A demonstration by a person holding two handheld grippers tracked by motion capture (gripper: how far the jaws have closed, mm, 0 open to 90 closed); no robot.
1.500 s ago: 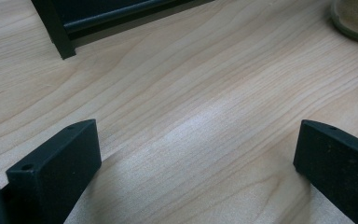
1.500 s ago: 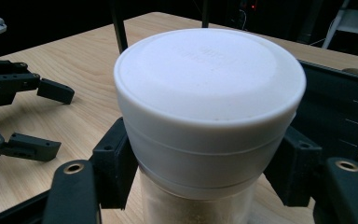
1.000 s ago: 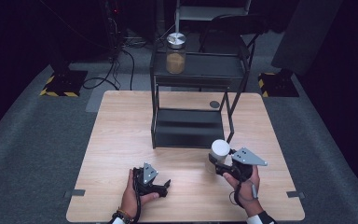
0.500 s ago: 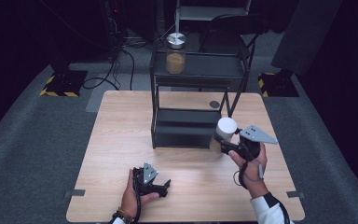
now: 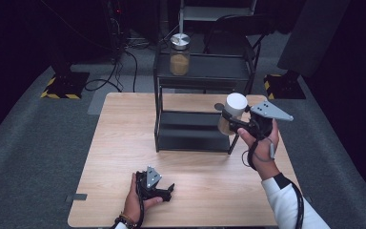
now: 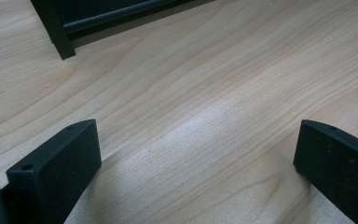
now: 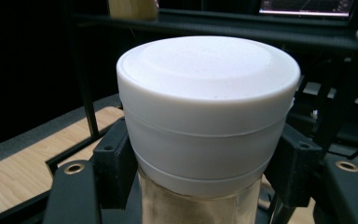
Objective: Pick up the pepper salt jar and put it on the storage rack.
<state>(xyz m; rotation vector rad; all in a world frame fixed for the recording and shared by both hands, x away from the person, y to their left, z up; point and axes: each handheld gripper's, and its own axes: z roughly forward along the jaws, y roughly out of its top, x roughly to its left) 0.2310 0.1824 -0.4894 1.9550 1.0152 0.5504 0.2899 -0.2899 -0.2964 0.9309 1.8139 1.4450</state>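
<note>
We have the wooden surface (image 5: 124, 143) laid out below us, and on its far half stands the black shelf rack (image 5: 195, 129), its top tier carrying a jar with a silver lid (image 5: 179, 55) and tan contents. At the rack's right front corner our right gripper (image 5: 236, 121) is up in the air, well clear of the surface, with a white-lidded jar (image 5: 232, 112) upright in it; the jar sits level with the rack's middle tier, just outside the right front post. In the right gripper view the fingers (image 7: 114, 163) pinch the jar on both sides just under its white lid (image 7: 207, 107), tan filling showing below. Down at the near edge our left gripper (image 5: 164, 191) lies low on the surface in the hand, and in the left gripper view its fingers (image 6: 56, 172) are spread wide over bare wood, nothing between them, the rack's foot (image 6: 58, 42) ahead.
</note>
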